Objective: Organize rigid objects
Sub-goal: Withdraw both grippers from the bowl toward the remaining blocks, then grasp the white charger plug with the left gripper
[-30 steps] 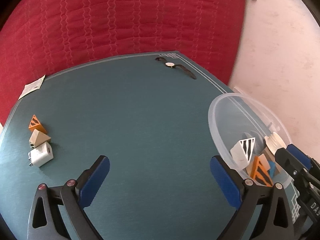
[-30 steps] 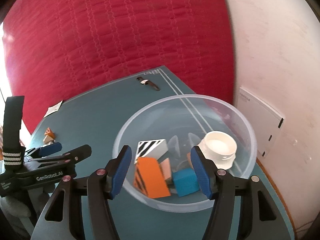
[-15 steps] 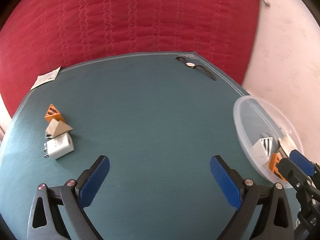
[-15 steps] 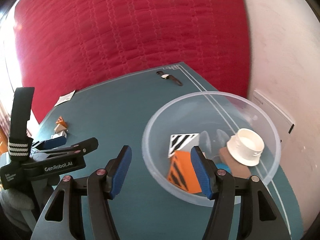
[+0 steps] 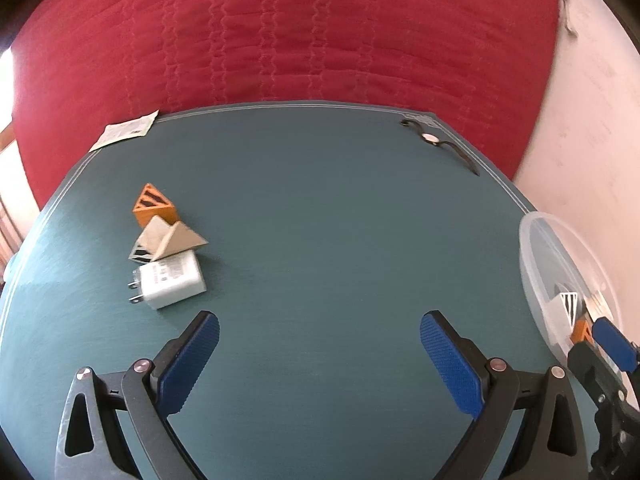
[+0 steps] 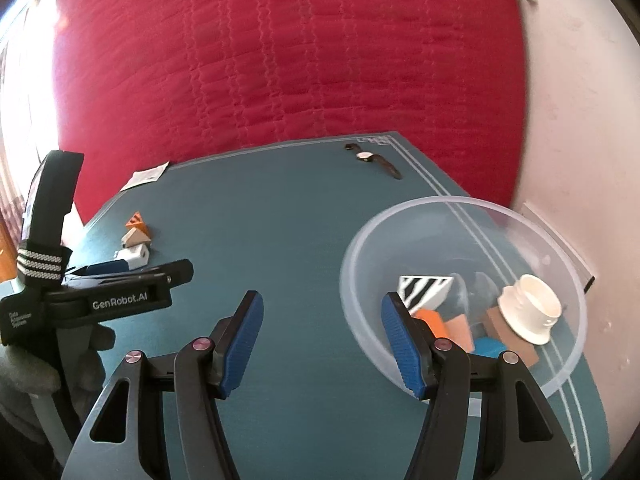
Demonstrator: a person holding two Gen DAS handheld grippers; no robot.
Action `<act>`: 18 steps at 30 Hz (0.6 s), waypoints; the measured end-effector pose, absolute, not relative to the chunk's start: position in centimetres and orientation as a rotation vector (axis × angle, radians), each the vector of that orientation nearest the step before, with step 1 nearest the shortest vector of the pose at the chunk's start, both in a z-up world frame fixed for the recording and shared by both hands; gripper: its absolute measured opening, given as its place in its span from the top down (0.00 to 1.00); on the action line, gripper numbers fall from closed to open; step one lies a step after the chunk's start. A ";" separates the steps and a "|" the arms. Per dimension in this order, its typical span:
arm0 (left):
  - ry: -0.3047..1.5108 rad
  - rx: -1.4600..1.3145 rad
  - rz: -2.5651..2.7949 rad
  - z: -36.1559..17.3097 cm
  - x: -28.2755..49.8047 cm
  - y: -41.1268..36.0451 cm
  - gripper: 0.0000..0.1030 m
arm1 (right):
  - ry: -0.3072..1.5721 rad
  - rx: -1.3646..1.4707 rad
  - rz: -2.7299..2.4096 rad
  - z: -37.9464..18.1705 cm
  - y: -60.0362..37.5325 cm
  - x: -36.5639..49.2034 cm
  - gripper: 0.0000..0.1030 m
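We held our left gripper (image 5: 319, 354) jaws wide and empty; the white charger (image 5: 170, 283) lay near, at ten o'clock.

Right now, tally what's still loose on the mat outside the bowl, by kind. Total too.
Striped wedge blocks: 2, orange block and beige block
Charger plug: 1
Wristwatch: 1
Paper slip: 1
Total: 5 loose on the mat, outside the clear bowl.
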State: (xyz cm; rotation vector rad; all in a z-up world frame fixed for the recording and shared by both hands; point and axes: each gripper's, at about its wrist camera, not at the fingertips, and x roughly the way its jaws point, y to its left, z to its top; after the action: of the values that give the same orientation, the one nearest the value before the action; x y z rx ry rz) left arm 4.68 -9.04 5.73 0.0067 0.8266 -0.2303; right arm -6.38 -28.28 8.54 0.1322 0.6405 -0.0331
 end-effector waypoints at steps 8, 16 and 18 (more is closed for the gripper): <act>0.826 -0.052 -0.141 5.8 5.6 -4.8 0.01 | 0.707 0.145 0.061 7.2 -25.8 -5.2 0.39; 0.831 -0.105 -0.017 5.4 7.0 0.0 0.01 | 0.736 0.140 0.111 6.5 -24.2 -4.8 0.39; 0.838 -0.111 -0.002 5.1 7.3 0.6 0.01 | 0.740 0.138 0.120 6.4 -23.8 -4.8 0.39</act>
State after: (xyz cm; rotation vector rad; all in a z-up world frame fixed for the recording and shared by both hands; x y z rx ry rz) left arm 7.30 0.56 5.15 -0.1110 0.8383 -0.0017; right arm -4.76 -23.82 6.42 0.1384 0.7403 0.1201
